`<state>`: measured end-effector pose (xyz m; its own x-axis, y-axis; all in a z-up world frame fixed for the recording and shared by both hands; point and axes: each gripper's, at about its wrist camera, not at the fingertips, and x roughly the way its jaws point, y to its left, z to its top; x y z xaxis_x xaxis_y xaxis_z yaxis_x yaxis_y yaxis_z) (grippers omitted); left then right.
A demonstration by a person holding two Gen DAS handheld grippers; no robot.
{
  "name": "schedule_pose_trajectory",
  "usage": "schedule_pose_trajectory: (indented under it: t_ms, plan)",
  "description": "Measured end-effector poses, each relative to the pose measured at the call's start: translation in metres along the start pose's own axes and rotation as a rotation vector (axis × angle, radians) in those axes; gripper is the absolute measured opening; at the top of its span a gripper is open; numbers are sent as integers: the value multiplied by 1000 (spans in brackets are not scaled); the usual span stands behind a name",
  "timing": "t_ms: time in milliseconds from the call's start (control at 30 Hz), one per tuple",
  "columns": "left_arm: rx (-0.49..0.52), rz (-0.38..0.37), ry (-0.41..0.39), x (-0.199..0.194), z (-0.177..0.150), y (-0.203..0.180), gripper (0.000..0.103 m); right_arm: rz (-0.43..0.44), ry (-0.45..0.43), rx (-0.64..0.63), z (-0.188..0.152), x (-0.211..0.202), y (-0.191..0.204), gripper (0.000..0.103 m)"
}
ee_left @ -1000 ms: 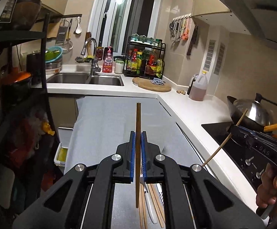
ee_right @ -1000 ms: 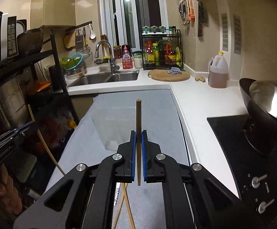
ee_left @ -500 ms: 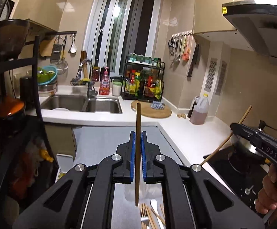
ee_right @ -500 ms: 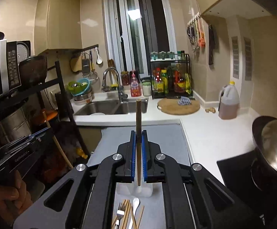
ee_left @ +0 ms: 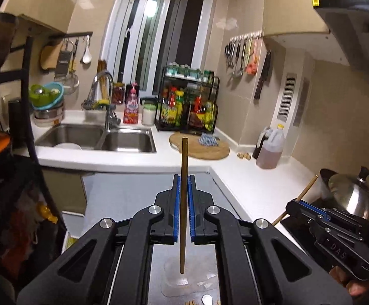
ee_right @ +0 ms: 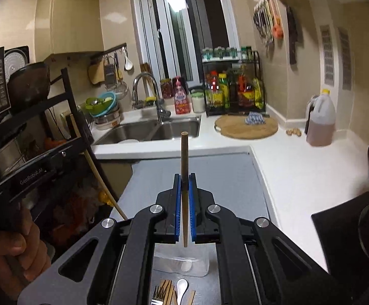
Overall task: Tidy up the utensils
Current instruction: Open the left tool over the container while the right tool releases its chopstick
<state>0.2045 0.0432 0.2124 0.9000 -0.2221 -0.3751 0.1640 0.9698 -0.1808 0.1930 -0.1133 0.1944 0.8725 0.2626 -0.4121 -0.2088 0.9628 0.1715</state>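
Note:
My left gripper (ee_left: pixel 183 180) is shut on a wooden chopstick (ee_left: pixel 183 198) that stands upright between the blue pads, its lower tip above a clear plastic container (ee_left: pixel 189 283) on the grey mat. My right gripper (ee_right: pixel 183 179) is shut on a second chopstick (ee_right: pixel 184 178), also upright, above the same clear container (ee_right: pixel 181 261). Below it lie more chopsticks (ee_right: pixel 167 291), a white spoon (ee_right: pixel 181 286) and a fork (ee_right: pixel 156 298). The right gripper also shows in the left wrist view (ee_left: pixel 296 207), and the left gripper in the right wrist view (ee_right: pixel 77 150), each with its chopstick.
A grey mat (ee_right: pixel 222 175) covers the counter. A double sink (ee_left: pixel 95 137) lies behind, with a round cutting board (ee_left: pixel 202 147), a bottle rack (ee_left: pixel 187 106) and an oil jug (ee_left: pixel 270 147). A wok (ee_left: pixel 349 195) sits on the stove at right. A black shelf (ee_right: pixel 31 117) stands at left.
Both grippers have lifted and tilted up with their chopsticks, so the clear container and loose utensils have slid down to the bottom of both views.

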Motion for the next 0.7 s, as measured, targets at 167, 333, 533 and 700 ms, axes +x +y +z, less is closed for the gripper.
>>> schedule_pose_trajectory:
  t_ms: [167,333,533,700]
  plan:
    - [23,13,71,25,-35,2,6,-3,62,2,-32,33,-10,6]
    - [34,16,126,35,-52,2,6,-17,114,-11,-53,51,-13,11]
    - [30,32,72,0,-43,-4,47,-57,93,-40,-54,30,-10,40]
    - [50,54,-4,-47,-44,-16,50,-65,38,-74,-59,-14,-3,40]
